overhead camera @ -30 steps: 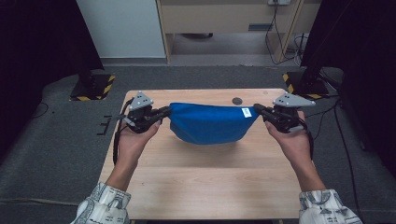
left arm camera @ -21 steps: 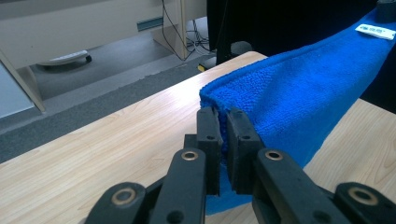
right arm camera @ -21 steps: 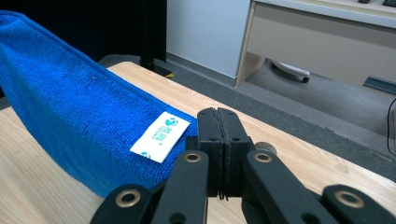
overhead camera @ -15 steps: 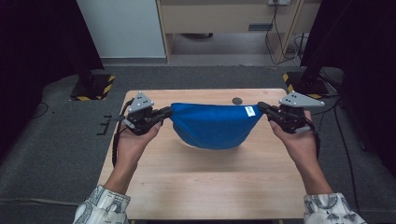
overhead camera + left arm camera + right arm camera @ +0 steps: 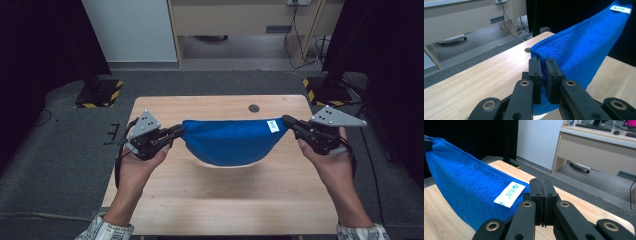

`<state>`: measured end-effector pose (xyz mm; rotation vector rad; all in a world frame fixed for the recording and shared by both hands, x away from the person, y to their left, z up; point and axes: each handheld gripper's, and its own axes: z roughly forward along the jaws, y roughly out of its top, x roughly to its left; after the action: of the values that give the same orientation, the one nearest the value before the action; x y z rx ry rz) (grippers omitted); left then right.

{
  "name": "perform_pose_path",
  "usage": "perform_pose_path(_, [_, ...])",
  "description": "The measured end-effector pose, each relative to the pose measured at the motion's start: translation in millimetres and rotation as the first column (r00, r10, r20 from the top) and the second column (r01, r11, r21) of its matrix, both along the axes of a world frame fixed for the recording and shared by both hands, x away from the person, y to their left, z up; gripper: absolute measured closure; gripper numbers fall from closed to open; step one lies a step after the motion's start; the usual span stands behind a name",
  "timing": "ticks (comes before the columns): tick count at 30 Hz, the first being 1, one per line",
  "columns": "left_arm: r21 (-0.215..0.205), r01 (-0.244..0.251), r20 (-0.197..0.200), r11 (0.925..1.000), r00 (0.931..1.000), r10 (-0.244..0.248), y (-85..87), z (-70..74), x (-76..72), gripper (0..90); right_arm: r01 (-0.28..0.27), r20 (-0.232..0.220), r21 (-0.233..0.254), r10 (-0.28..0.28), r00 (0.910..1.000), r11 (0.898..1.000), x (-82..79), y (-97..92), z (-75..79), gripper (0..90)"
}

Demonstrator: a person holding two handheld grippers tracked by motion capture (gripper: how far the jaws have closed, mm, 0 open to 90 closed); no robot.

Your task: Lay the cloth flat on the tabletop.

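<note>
Blue towel (image 5: 230, 145) — one — between two grippers.

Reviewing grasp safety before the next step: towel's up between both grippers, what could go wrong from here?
1. The left gripper pinches only the blue towel at its corner edge; more pull could slip it free.
2. The right gripper looks shut on a thin bit of cloth near the white label, hard to confirm the bite; one end may drop.
3. The towel's sagging middle hangs close to the wooden table and may drag if lowered unevenly.
</note>
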<state>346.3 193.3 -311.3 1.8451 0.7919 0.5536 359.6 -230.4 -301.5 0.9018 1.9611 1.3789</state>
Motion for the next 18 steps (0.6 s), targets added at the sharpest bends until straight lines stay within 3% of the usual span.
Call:
perform_pose_path(2, [-0.005, 0.029, -0.011, 0.9996, 0.9995, -0.029, -0.5, 1.0, -6.4, 84.2, 0.007, 0.009, -0.004, -0.007, 0.9999, 1.000, -8.1, -1.2, 2.7, 89.4])
perform_pose_path(5, [0.006, 0.051, -0.020, 0.9987, 0.9985, -0.050, -2.2, 1.1, -13.2, 84.1, 0.011, -0.016, -0.006, -0.011, 0.9998, 1.000, -18.2, -4.4, 4.7, 89.4])
perform_pose_path(8, [0.027, 0.051, -0.042, 0.9983, 0.9979, -0.050, -5.7, -3.2, -8.2, 84.1, 0.023, -0.043, -0.029, -0.024, 0.9988, 0.999, -20.6, -4.8, 2.5, 89.4])
perform_pose_path(13, [0.025, 0.021, -0.128, 0.9995, 0.9916, -0.017, -10.2, -22.9, 23.1, 84.1, 0.031, -0.098, -0.044, -0.035, 0.9946, 0.999, 1.6, -2.1, -14.9, 89.4])
perform_pose_path(18, [0.023, -0.019, -0.168, 0.9996, 0.9856, 0.023, -12.8, -41.1, 52.3, 84.2, 0.042, -0.124, -0.062, -0.050, 0.9910, 0.997, 33.9, -2.3, -39.0, 89.4])
